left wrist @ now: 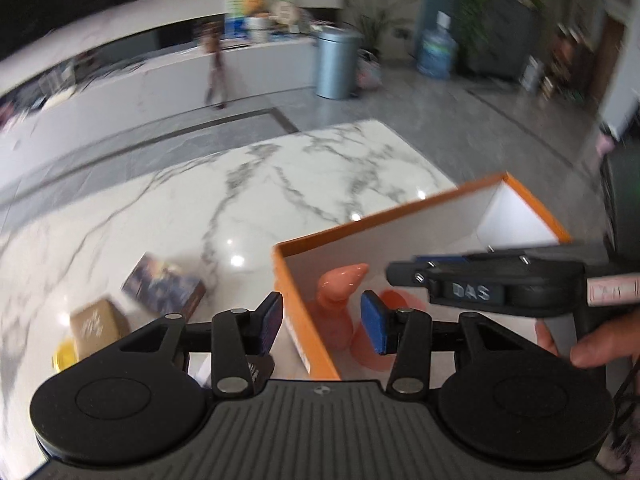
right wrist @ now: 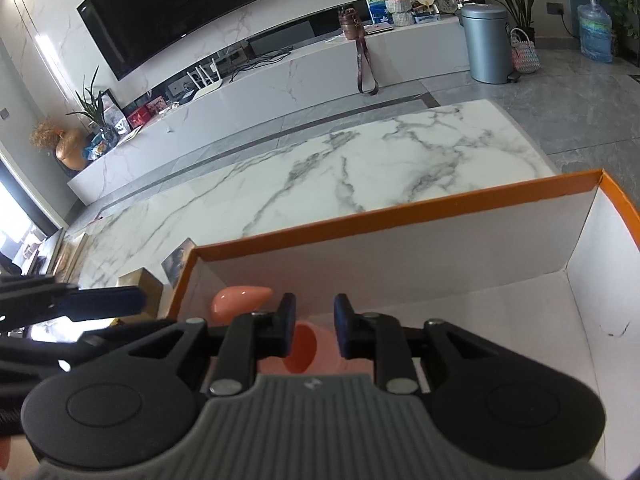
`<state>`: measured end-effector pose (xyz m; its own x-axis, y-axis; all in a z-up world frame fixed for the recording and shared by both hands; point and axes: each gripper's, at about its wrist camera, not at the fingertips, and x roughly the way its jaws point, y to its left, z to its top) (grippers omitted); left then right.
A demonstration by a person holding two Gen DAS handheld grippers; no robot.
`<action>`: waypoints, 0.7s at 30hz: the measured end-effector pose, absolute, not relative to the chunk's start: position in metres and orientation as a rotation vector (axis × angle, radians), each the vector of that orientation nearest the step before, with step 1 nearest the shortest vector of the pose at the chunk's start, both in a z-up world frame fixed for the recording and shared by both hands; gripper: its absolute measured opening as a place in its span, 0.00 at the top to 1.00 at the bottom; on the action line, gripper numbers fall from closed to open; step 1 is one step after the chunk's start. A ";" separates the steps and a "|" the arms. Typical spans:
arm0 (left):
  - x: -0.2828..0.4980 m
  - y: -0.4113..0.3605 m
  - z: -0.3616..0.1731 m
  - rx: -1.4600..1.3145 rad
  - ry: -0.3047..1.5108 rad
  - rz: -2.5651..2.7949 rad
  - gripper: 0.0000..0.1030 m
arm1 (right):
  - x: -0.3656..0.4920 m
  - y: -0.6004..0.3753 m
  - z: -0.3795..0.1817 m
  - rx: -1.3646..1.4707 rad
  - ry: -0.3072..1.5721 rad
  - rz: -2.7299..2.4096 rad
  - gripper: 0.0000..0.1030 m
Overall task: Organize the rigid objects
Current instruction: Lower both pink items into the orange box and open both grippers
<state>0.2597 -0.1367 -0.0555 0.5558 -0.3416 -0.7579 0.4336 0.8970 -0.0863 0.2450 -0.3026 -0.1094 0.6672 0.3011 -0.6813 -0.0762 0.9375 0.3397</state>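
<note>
An orange box with white inside (left wrist: 404, 216) (right wrist: 400, 216) stands on the marble table. A glossy pink ceramic piece (left wrist: 340, 284) (right wrist: 240, 300) lies inside its near-left corner. My left gripper (left wrist: 322, 318) is open and empty, straddling the box's left wall. My right gripper (right wrist: 315, 330) is open and empty above the pink piece inside the box; it also shows in the left wrist view (left wrist: 480, 280). A dark printed box (left wrist: 164, 286), a brown carton (left wrist: 98, 326) and a yellow object (left wrist: 64, 354) lie on the table left of the orange box.
The marble table (right wrist: 360, 168) stretches ahead. Beyond it are a white TV bench (right wrist: 280, 72), a grey bin (right wrist: 486, 42) and a water bottle (right wrist: 594, 32) on the grey floor.
</note>
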 end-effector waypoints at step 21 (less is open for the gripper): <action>0.263 -0.099 -0.082 -0.204 1.026 -0.396 0.53 | 0.268 -0.261 -0.138 -0.138 1.141 0.339 0.81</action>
